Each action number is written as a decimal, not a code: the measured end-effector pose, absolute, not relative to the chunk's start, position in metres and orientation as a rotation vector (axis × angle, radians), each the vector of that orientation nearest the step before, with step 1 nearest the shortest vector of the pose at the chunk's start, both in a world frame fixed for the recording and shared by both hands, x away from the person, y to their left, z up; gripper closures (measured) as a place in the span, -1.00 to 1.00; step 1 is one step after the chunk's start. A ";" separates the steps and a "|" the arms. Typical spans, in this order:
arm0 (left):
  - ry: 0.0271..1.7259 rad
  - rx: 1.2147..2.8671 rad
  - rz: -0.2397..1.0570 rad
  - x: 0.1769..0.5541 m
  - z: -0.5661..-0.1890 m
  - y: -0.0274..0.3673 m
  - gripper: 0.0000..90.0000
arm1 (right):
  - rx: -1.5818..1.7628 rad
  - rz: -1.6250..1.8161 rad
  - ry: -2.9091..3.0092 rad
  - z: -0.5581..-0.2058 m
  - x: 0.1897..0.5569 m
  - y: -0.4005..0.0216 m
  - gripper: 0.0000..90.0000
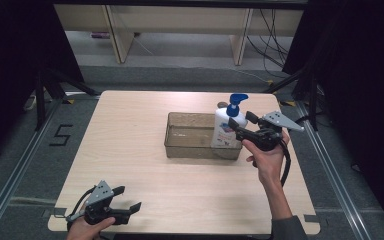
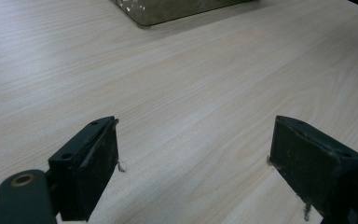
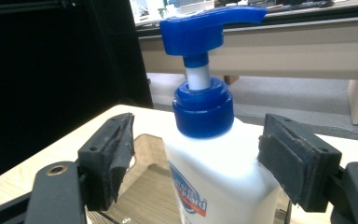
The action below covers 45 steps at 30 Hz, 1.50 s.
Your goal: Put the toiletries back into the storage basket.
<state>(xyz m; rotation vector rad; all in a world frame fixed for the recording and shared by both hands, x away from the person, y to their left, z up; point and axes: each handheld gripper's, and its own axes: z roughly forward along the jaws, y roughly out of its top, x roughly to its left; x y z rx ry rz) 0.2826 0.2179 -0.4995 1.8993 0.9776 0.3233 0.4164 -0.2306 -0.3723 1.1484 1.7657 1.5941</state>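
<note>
Pump bottle (image 1: 227, 129) is standing upright at the right end of the clear tray (image 1: 180, 145), and we are seeing its long axis running straight up, the blue pump head (image 3: 208, 24) on top. In the right gripper view that spout is pointing off to the right; from the high view it is aiming toward the far right of the tabletop (image 1: 130, 125).

We are watching the right hand-held gripper (image 1: 242, 123) sitting around the bottle's shoulders, jaws spread wide, a gap showing on each side, nothing clamped. The tray's near wall is standing between us and the bottle's base.

The bottle is looking like smooth white plastic with a printed label (image 3: 189, 195); the collar is ribless, rounded blue. The tray is translucent, rectangular, shallow. The tabletop is pale wood grain.

Down at the near left corner, the left hand-held gripper (image 1: 128, 197) is hanging over bare tabletop, jaws wide apart and empty, well away from the tray.
</note>
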 end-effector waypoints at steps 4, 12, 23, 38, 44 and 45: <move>0.972 1.896 0.323 0.283 -0.500 0.218 -0.67 | 1.165 1.585 1.762 -0.372 0.413 -0.231 -0.42; 0.983 1.893 0.326 0.283 -0.500 0.218 -0.67 | 1.162 1.568 1.780 -0.371 0.406 -0.226 -0.50; 0.982 1.888 0.328 0.283 -0.499 0.218 -0.67 | 1.170 1.544 1.791 -0.375 0.395 -0.230 -0.52; 0.981 1.888 0.327 0.283 -0.500 0.218 -0.67 | 1.150 1.572 1.838 -0.378 0.378 -0.220 -0.53; 0.974 1.884 0.326 0.283 -0.499 0.218 -0.67 | 1.117 1.568 1.865 -0.382 0.373 -0.216 -0.53; 0.982 1.886 0.330 0.282 -0.499 0.218 -0.67 | 1.122 1.568 1.874 -0.383 0.372 -0.215 -0.53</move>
